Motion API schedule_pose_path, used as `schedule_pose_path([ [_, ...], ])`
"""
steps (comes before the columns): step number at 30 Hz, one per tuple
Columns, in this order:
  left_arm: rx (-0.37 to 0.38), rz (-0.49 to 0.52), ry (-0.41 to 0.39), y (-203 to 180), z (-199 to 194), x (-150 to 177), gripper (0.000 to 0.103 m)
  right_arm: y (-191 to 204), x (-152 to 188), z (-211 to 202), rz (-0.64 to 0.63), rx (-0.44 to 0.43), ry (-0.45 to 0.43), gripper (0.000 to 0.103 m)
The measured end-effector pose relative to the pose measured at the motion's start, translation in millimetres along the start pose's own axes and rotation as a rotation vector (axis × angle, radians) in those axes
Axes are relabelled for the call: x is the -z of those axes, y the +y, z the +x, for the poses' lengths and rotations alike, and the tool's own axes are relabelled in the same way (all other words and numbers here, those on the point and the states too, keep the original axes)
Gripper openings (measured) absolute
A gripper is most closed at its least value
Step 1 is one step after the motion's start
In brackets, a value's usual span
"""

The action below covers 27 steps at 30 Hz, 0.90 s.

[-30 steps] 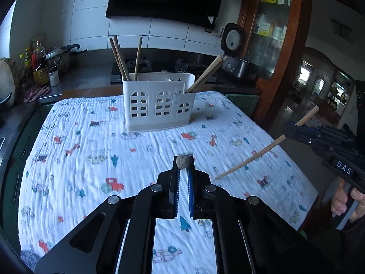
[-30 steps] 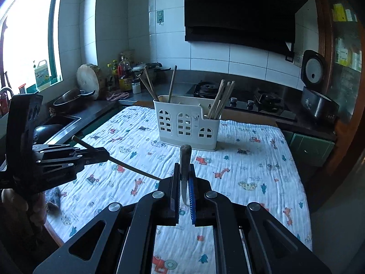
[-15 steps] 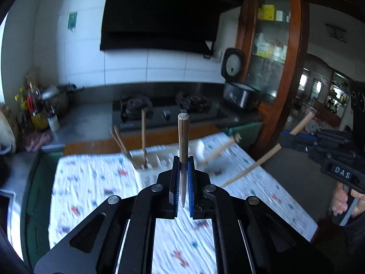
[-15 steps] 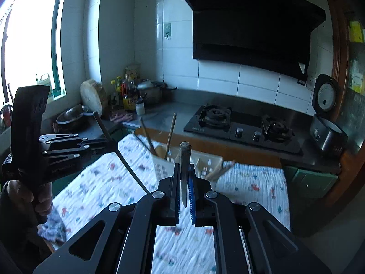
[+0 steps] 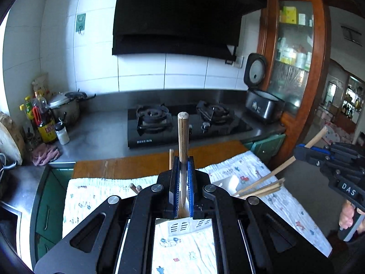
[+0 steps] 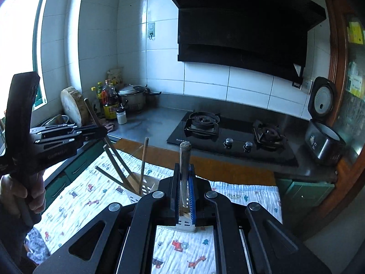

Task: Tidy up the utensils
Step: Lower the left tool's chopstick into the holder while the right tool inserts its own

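My left gripper (image 5: 183, 166) is shut on a wooden chopstick (image 5: 183, 137) that stands upright between the pads. It hovers over the white utensil holder (image 5: 182, 227), whose front shows below the fingers. My right gripper (image 6: 183, 173) is shut on another chopstick (image 6: 184, 157), also upright, above the same holder (image 6: 186, 225). Several chopsticks (image 6: 142, 166) lean in the holder's left part and more chopsticks (image 5: 262, 188) lean in its right part. Each gripper shows in the other's view: the right one (image 5: 303, 151), the left one (image 6: 100, 131).
The holder stands on a table covered with a white patterned cloth (image 6: 79, 203). Behind are a steel counter with a black gas hob (image 5: 182, 123), a rice cooker (image 5: 262, 105), bottles and a pot (image 5: 66, 107). A range hood (image 6: 239, 29) hangs above.
Both grippers have risen and moved forward over the holder, tilting the held chopsticks from pointing ahead to upright. The holder has gone from far on the table to right beneath the fingers.
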<state>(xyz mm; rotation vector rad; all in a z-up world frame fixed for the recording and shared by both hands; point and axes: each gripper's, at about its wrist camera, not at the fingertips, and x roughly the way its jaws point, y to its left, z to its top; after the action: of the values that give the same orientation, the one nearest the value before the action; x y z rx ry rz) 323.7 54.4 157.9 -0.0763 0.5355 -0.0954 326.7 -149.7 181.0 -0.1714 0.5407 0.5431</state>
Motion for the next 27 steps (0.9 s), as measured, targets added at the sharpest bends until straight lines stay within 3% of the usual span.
schedule_pose_path([
  [14, 0.009, 0.000, 0.108, 4, 46, 32, 0.005, -3, 22, 52, 0.014, -0.020, 0.094, 0.007],
  [27, 0.031, -0.012, 0.159, 9, 62, 47, 0.005, 1, 37, 80, 0.028, -0.025, 0.162, 0.007],
])
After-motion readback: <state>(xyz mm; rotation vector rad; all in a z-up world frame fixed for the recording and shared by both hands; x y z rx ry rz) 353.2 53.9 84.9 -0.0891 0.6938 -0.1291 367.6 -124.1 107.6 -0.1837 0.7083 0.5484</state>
